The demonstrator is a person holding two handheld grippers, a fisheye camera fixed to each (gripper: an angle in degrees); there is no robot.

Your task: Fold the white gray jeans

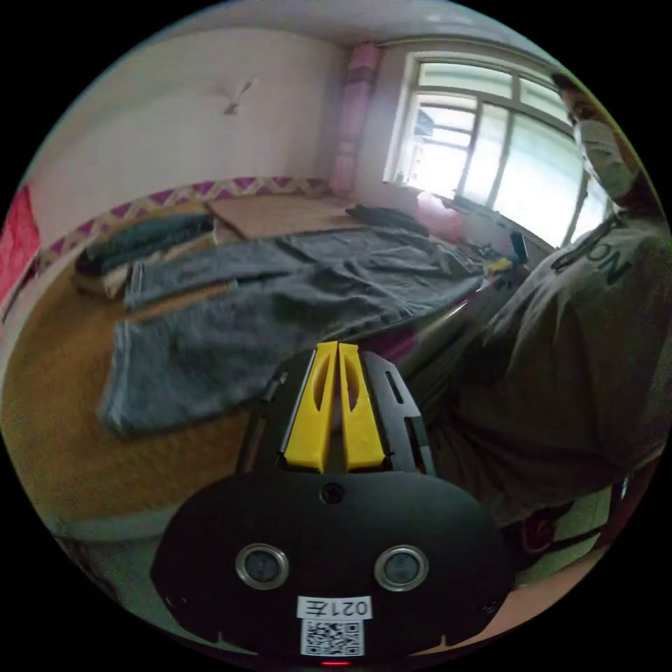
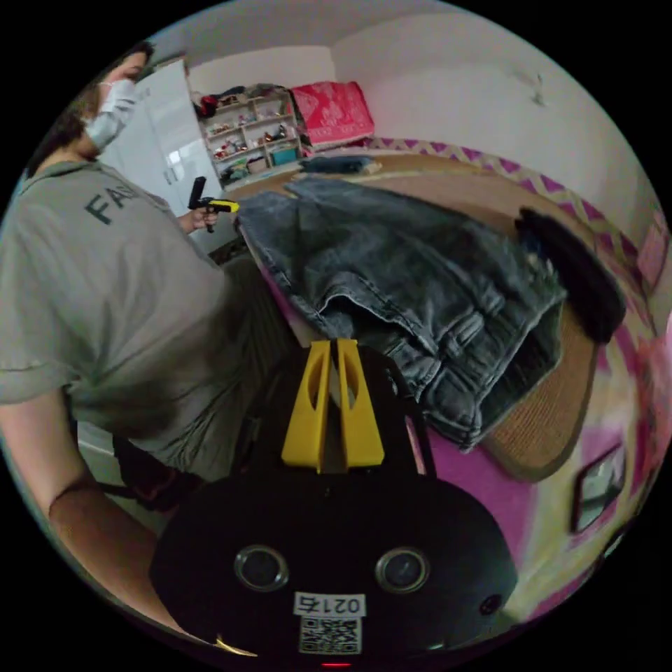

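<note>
Gray jeans point(image 1: 280, 294) flat, legs apart, waistband rumpled

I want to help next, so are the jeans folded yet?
Not yet. The gray jeans lie spread flat on the woven mat, legs apart, with no fold visible. The left gripper and right gripper are both shut and empty, short of the denim. All the folding is left.
</note>
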